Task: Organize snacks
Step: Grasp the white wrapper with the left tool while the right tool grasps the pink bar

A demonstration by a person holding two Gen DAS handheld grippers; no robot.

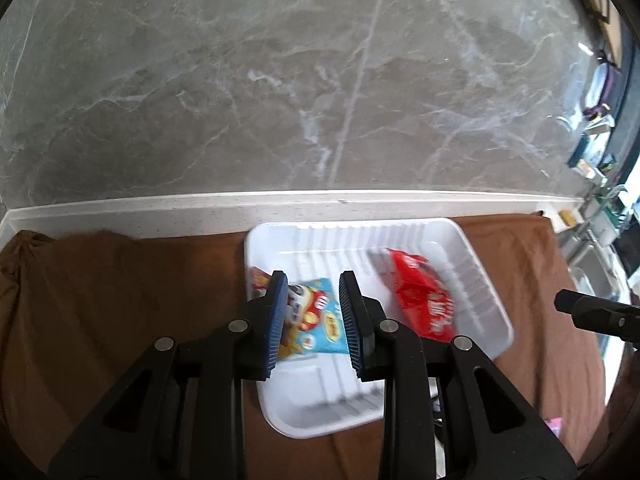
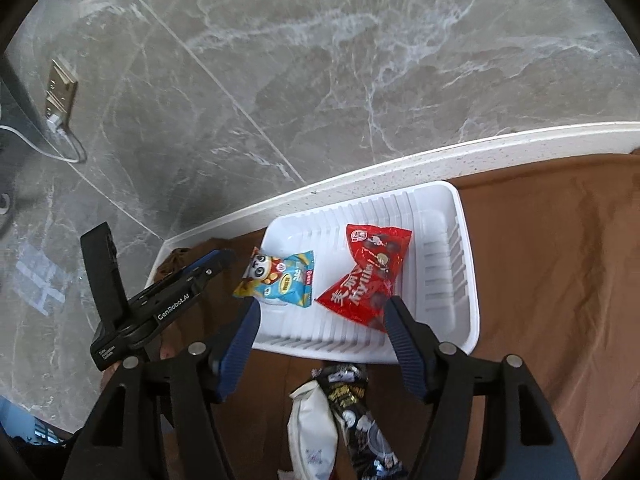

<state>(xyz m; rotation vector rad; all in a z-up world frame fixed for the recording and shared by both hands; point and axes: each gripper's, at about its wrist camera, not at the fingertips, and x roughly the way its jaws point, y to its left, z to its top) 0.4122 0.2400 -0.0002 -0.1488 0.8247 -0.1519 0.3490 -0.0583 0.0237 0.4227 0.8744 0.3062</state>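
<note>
A white ribbed tray [image 1: 472, 264] [image 2: 460, 264] lies on a brown cloth. In it lie a light blue snack pack [image 1: 320, 320] [image 2: 280, 280] and a red snack pack [image 1: 424, 296] [image 2: 372, 276]. My left gripper [image 1: 312, 284] is open above the blue pack, which lies in the tray below the gap between its fingers. My right gripper [image 2: 320, 308] is open and empty above the tray's near edge. A white snack pack [image 2: 312, 428] and a black snack pack [image 2: 360, 408] lie on the cloth below it. The left gripper [image 2: 224, 258] also shows at the left of the right wrist view.
The brown cloth [image 1: 120, 300] [image 2: 560, 280] covers a white counter [image 1: 160, 216] whose edge drops to a grey marble floor [image 1: 280, 80]. The right gripper's tip [image 1: 568, 302] shows at the right of the left wrist view. A cable [image 2: 60, 140] lies on the floor.
</note>
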